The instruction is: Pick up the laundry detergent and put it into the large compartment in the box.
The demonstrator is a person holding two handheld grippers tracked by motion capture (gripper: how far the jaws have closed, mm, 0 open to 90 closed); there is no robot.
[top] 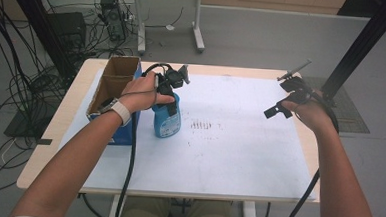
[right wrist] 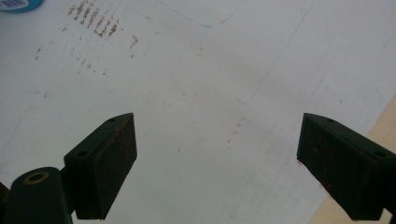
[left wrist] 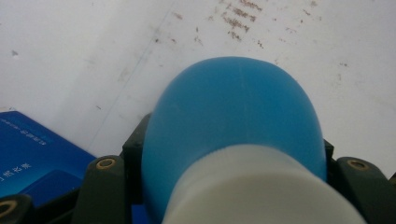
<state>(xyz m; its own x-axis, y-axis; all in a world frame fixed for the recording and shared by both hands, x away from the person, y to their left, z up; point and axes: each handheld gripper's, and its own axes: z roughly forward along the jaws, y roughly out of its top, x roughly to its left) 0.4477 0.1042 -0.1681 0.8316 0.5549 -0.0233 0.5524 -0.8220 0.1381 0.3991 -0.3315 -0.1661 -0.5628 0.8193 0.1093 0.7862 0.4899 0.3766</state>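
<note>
White-covered worktop (top: pixel 238 156), cardboard box (top: pixel 113 87) at left edge. Blue spray bottle (top: pixel 166 118) upright just beside box, long axis vertical, neck clenched in left tongs (top: pixel 166 89) from above. Right tongs (top: pixel 286 98) released, empty, well apart to bottle's right.

A wooden table (top: pixel 54 131) carried a white sheet (top: pixel 228 155) over most of its top. On the sheet stood a blue bottle (top: pixel 166 118), upright, and just beside it a blue box (top: pixel 113 84), open-topped. Brownish smudges (top: pixel 202 124) marked the sheet's middle.
</note>
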